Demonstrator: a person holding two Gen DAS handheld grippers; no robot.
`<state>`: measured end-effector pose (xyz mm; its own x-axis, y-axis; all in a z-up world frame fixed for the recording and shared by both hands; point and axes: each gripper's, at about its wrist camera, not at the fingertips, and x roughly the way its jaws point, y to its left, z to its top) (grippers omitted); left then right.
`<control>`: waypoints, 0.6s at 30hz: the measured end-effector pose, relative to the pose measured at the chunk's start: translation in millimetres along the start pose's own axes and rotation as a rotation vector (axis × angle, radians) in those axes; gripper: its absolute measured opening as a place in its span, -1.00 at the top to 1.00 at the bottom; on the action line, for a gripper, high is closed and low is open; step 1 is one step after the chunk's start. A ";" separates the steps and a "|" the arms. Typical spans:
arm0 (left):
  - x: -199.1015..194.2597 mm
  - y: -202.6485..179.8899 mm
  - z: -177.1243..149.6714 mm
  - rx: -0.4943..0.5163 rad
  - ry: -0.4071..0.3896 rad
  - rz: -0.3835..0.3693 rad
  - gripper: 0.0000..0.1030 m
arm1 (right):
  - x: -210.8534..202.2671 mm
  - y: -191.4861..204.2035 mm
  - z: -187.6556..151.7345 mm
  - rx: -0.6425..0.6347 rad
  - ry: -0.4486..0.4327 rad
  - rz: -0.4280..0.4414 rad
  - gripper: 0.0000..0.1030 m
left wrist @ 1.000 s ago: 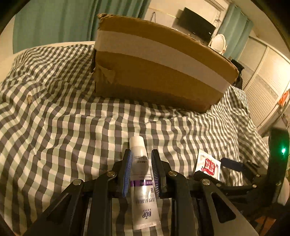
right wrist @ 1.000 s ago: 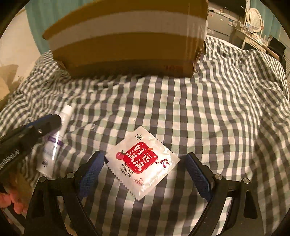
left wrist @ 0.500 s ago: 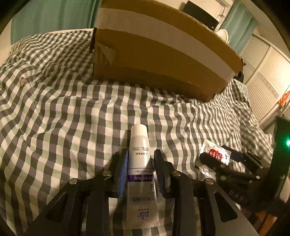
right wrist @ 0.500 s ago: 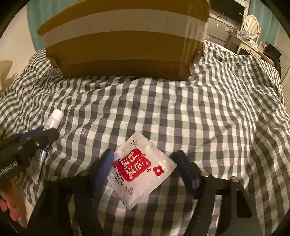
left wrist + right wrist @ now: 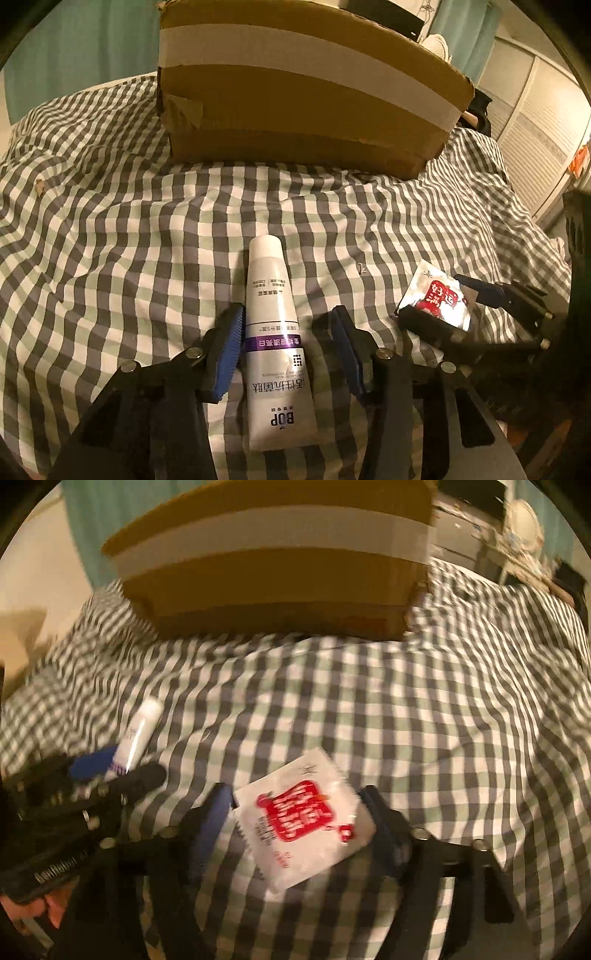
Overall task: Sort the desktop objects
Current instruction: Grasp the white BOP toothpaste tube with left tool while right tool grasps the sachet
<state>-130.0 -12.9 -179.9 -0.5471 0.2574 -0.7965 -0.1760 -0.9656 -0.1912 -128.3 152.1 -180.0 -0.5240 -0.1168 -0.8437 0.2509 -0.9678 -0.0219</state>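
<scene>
Near the front edge of the checked cloth (image 5: 110, 221), in the left wrist view, the white tube (image 5: 271, 314) lies flat with its cap toward the cardboard box (image 5: 295, 92), which stands well apart at the far side. The left gripper (image 5: 286, 314) straddles the tube's middle. Its jaws have just been opening and it has let go: one pad sits just beside the tube, the other stands clear of it. To take the tube well, centre the jaws first, then close across the firmer upper body, not the flat crimped tail, which would likely slip.

In the right wrist view, which is blurred, the red-and-white sachet (image 5: 299, 812) spans the gap of the right gripper (image 5: 295, 794), corner to corner between the pads. Those jaws have just been opening too. Whether the pads press on the sachet I cannot tell. A thin, slick packet probably buckles under a wide squeeze, so pinch one edge and lift slowly.
</scene>
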 end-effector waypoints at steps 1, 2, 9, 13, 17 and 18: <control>1.7 1.0 -0.7 0.002 0.003 0.006 0.03 | 1.3 2.7 -1.0 -0.017 0.001 -0.012 -0.46; 2.9 0.8 -0.9 0.002 0.004 0.003 0.03 | 1.7 2.8 -1.8 -0.019 0.000 -0.014 -0.46; 7.6 3.3 -3.2 -0.008 -0.007 -0.031 -0.08 | 3.6 -9.7 -5.9 0.013 0.009 0.010 -0.53; 7.3 6.9 -5.4 -0.026 -0.022 -0.056 -0.15 | 5.6 -13.0 -6.4 0.043 0.011 0.032 -0.57; 6.4 6.6 -5.5 -0.035 -0.030 -0.057 -0.17 | 6.1 -13.1 -7.3 0.059 0.005 0.043 -0.58; 6.2 5.7 -5.5 -0.027 -0.029 -0.052 -0.17 | 6.2 -12.9 -7.2 0.053 0.003 0.046 -0.58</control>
<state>-129.9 -17.1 -189.1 -0.5610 0.3080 -0.7684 -0.1831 -0.9514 -0.2477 -128.9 165.4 -188.8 -0.5103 -0.1609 -0.8448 0.2314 -0.9718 0.0453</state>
